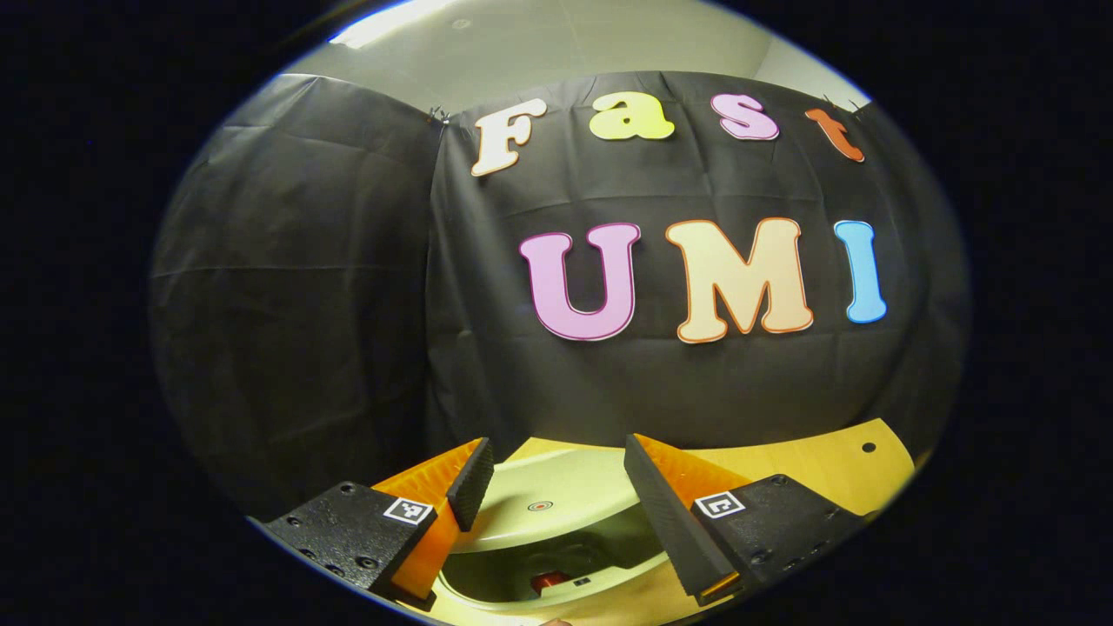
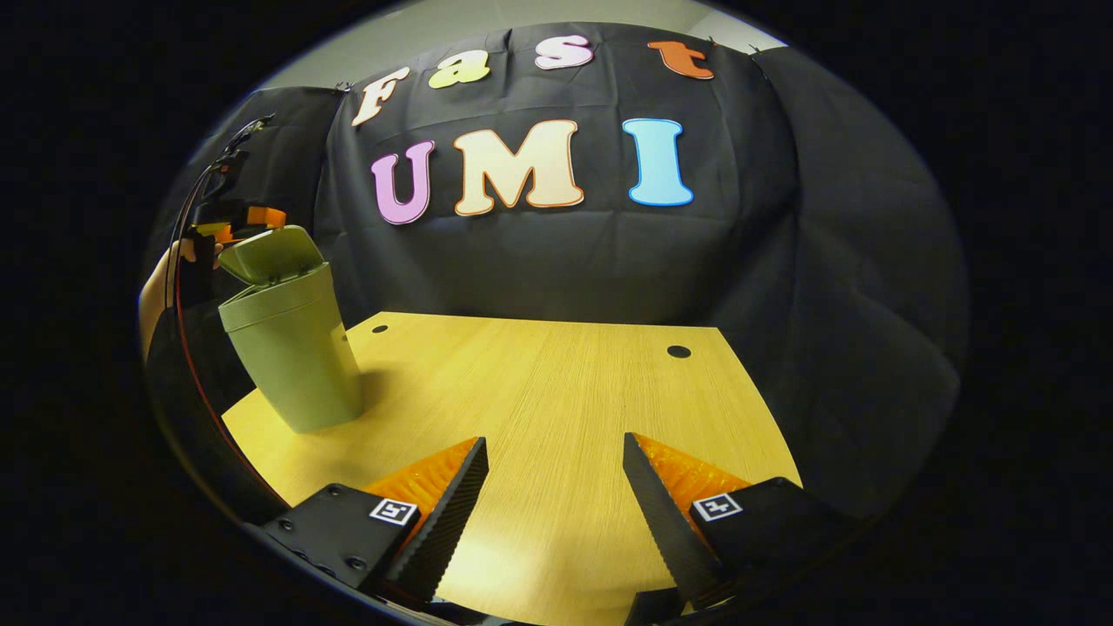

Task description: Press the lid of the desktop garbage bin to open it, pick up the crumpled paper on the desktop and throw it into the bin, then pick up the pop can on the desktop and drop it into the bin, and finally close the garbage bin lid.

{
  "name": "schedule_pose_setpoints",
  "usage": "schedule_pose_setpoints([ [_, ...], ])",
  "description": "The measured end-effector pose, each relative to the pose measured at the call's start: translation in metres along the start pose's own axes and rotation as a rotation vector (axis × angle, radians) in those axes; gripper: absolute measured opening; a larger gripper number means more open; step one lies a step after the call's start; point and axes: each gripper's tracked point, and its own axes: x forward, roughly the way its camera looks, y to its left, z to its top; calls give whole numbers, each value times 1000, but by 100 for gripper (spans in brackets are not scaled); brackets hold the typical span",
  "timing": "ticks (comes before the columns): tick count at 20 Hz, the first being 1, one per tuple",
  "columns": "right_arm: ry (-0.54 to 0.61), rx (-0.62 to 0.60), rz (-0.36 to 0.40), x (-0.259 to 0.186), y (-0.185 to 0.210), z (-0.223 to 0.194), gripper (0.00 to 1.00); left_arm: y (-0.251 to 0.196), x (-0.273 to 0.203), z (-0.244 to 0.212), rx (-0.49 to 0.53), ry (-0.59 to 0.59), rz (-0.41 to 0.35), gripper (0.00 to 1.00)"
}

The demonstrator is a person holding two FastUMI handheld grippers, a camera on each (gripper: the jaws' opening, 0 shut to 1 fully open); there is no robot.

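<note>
The pale green garbage bin [image 2: 291, 365] stands on the table's left part in the right gripper view, its lid [image 2: 271, 254] tilted up and open. My left gripper [image 2: 233, 223], held by a hand [image 2: 161, 291], hovers at the lid's upper edge. In the left gripper view that gripper [image 1: 553, 474] is open right over the raised lid [image 1: 556, 500]. Below the lid, the bin's mouth [image 1: 522, 578] shows a red object [image 1: 546, 581] inside, apparently the pop can. My right gripper [image 2: 553, 452] is open above the bare table, nothing between its fingers.
The light wooden table [image 2: 556, 391] has two small dark holes [image 2: 678, 352] near its far edge. Black cloth walls close in the back and both sides. A cable [image 2: 187, 348] runs down by the bin's left side.
</note>
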Motion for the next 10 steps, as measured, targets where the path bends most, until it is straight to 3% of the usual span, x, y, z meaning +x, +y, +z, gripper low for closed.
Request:
schedule_pose_setpoints([
  [10, 28, -37, 19, -4, 6, -8, 99, -18, -2, -59, -63, 103, -13, 94],
])
